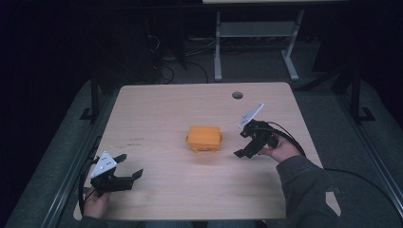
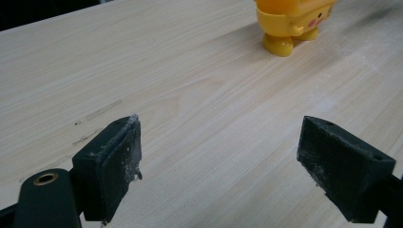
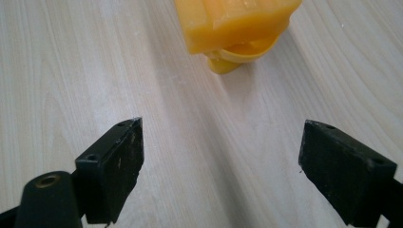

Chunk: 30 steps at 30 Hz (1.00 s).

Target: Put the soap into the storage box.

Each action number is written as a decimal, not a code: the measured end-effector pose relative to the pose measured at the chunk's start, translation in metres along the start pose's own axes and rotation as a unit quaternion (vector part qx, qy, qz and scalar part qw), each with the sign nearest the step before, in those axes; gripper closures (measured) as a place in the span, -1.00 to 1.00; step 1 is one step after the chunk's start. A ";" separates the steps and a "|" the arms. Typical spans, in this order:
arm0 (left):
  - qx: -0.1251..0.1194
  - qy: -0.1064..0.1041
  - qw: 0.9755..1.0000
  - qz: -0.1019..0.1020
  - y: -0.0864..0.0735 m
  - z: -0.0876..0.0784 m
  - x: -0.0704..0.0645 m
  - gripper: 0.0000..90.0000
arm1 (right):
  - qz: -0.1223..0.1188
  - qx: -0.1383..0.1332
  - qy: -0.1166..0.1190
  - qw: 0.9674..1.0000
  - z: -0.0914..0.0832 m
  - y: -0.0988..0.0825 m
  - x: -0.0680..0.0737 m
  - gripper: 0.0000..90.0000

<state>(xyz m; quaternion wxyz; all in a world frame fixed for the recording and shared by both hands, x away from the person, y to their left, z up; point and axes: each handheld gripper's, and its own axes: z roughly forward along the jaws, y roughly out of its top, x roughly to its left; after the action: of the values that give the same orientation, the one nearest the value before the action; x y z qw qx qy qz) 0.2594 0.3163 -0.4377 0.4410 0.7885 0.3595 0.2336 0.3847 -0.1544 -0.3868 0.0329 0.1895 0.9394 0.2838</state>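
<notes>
So over on the near left of the table (image 1: pixel 157 104) the left gripper (image 1: pixel 129 167) sat low by the near edge, held from below by the person's left hand (image 1: pixel 96 203), with its grey three-cornered plate (image 1: pixel 103 164) on top. Its jaws were spread wide with nothing between them, and they pointed right and a bit far, toward the middle. In the left gripper view that left gripper (image 2: pixel 218 166) had only bare wood between its pads, and the yellow toy box (image 2: pixel 290 21) showed up at the far top right, well apart from it, standing on little round feet, with a pink cheek spot on its side.

Middle of the table: the yellow toy box (image 1: pixel 204 138) sat by itself, touching neither gripper.

To the right of it, the right gripper (image 1: pixel 244 143) was held in the person's right hand (image 1: pixel 280 149), grey sleeve (image 1: pixel 309 190) coming in from the near right. It was tilted down and pointed left at the box, near it but not touching, jaws wide apart and holding nothing. In the right gripper view the right gripper (image 3: pixel 221 166) framed bare table, with the box (image 3: pixel 235 23) just ahead at the top
</notes>
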 end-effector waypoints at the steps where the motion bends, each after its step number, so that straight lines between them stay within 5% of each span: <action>1: 0.000 0.000 1.000 0.000 0.000 0.000 0.000 -0.68 | 0.000 0.000 0.000 1.000 0.000 0.000 0.000 -0.67; 30: 0.002 -0.001 1.000 -0.001 0.000 0.000 0.000 -0.68 | 0.025 -0.005 -0.011 1.000 -0.010 -0.033 0.009 -0.68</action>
<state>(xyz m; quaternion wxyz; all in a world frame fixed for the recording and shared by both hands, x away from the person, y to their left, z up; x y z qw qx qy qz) 0.2594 0.3159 -0.4381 0.4398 0.7892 0.3604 0.2321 0.3636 -0.1812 -0.3963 0.0367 0.2155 0.9327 0.2869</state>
